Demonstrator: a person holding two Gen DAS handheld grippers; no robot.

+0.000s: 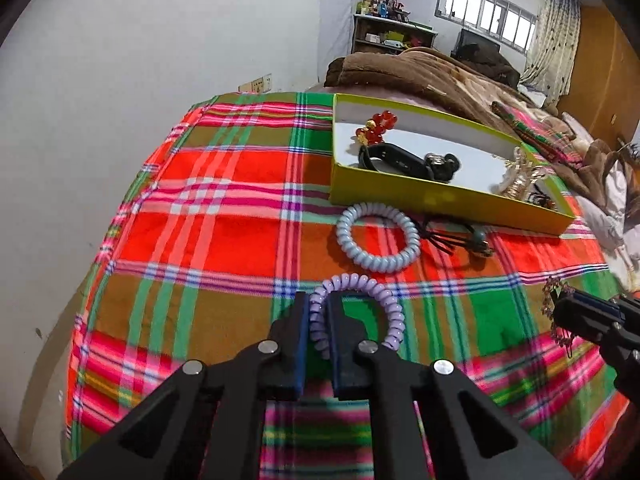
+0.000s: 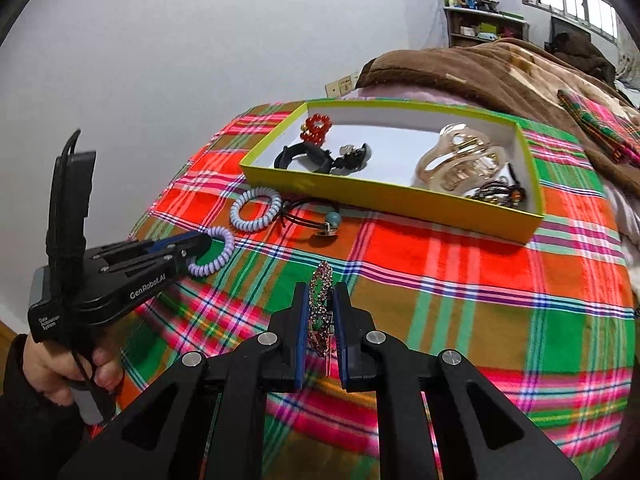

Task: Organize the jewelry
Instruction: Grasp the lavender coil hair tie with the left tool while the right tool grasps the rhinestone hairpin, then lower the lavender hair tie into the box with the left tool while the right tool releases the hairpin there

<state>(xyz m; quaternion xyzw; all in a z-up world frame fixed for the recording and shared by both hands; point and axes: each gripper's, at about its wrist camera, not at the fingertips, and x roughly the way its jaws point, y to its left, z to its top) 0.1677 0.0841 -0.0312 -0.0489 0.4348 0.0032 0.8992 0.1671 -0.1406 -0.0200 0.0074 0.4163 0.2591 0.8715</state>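
My left gripper (image 1: 319,306) is shut on a purple spiral hair tie (image 1: 376,292), held above the plaid cloth; it also shows in the right wrist view (image 2: 216,258). My right gripper (image 2: 321,300) is shut on a sparkly beaded hair clip (image 2: 322,304); the left wrist view shows it at the right edge (image 1: 556,308). A yellow-green box (image 2: 384,196) holds a red bead bracelet (image 2: 316,126), a black band (image 2: 312,158), a gold claw clip (image 2: 460,160) and dark hair ties (image 2: 500,194). A grey-blue spiral tie (image 2: 256,208) and a black beaded elastic (image 2: 324,222) lie in front of the box.
The plaid cloth (image 2: 460,280) covers the bed's near part. A brown blanket (image 2: 500,68) lies behind the box. A white wall (image 2: 160,80) is at left. A shelf (image 1: 392,34) and windows stand far back.
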